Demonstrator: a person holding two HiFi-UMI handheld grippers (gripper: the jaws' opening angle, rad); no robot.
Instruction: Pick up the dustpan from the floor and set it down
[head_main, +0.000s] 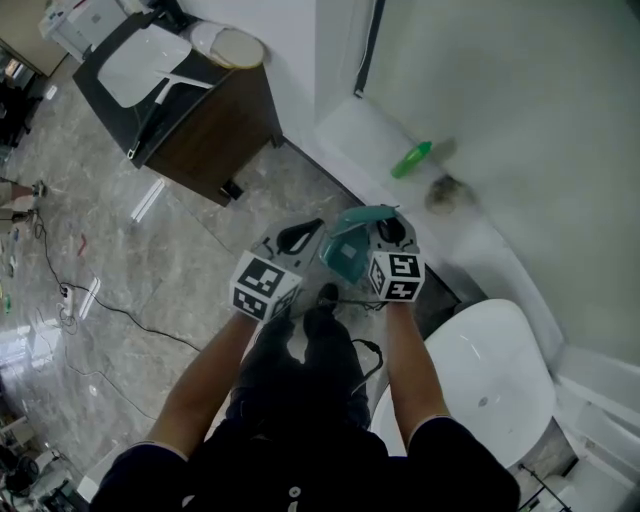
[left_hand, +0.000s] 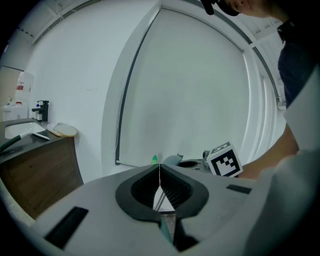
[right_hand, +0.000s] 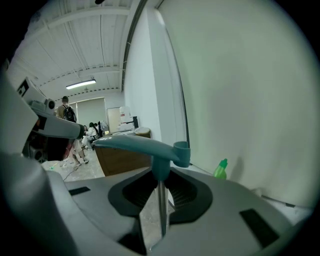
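— Dustpan (head_main: 348, 248) first: where is it?
— It's teal and up off the floor (head_main: 150, 280), between the two claws. The right claw (right_hand: 160, 181) is clamped on its thin handle, with the jaws partly apart around it.
— And the left claw (left_hand: 159, 169)?
— Its jaws meet at the tips and grip nothing. It hangs just beside the pan.
— Any writing to read?
— Only black-and-white square markers on each cube (head_main: 265, 285). The green bottle (head_main: 411, 159) by the white wall is too small to read. The dark bench (head_main: 215, 130) stands well apart.
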